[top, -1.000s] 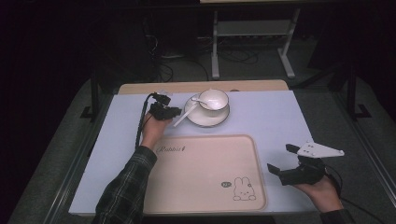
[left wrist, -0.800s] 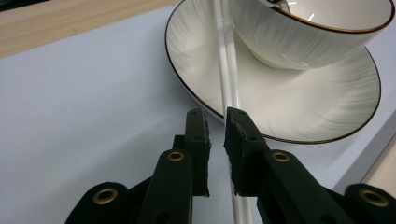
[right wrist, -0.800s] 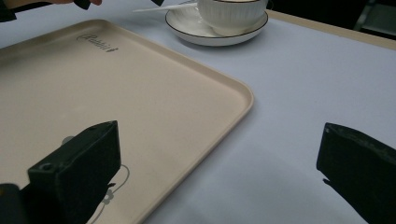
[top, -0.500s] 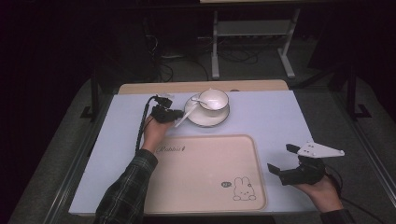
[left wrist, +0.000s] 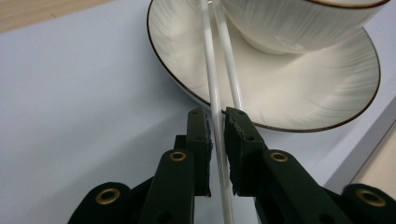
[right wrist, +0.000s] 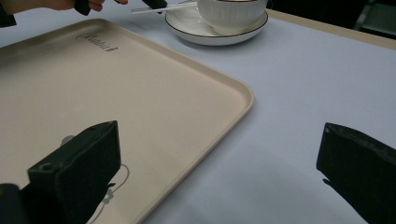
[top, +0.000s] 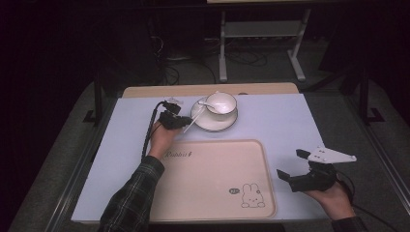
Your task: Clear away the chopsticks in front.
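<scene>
Plaid sleeve; black jaws with brass-ringed screw holes, grey plate.

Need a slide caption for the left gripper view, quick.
Left claw shut on the white spoon handle, beside the cup on its saucer.

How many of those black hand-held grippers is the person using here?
2. The left hand-held gripper is at the far side of the table, closed on a white spoon handle beside the saucer. The right hand-held gripper is open near the tray's right edge.
</scene>
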`<state>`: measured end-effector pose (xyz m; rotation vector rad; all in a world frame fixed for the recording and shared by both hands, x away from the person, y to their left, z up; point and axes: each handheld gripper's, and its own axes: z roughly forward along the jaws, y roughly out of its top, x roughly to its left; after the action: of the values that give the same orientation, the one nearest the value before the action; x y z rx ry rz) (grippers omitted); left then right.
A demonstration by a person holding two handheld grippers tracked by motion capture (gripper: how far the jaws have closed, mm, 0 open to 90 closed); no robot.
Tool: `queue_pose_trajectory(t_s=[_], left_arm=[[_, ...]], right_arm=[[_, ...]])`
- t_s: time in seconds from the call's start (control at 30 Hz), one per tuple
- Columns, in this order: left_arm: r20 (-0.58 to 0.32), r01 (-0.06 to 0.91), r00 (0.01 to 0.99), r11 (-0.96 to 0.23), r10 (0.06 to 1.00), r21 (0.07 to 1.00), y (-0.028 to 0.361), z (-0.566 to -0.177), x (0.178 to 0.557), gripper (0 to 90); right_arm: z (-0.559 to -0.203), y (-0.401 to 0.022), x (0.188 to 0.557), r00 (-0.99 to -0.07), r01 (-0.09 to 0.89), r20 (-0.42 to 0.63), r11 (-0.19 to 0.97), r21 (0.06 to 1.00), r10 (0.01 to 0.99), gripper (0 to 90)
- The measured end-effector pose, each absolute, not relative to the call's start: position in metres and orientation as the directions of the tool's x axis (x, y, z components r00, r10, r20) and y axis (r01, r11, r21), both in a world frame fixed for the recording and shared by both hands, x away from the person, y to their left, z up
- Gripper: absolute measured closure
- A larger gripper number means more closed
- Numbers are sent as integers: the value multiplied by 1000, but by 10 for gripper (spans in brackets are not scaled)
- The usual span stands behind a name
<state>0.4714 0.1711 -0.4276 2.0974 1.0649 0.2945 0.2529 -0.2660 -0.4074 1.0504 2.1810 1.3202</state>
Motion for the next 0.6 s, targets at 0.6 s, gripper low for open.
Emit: queue_pose_trajectory(t_s=[0.6], left_arm=[[-93, 619, 599, -386, 795, 684, 169, -432, 471, 857]], right_arm=[[-407, -266, 253, -647, 401, 54, 279, 873, 761, 0]])
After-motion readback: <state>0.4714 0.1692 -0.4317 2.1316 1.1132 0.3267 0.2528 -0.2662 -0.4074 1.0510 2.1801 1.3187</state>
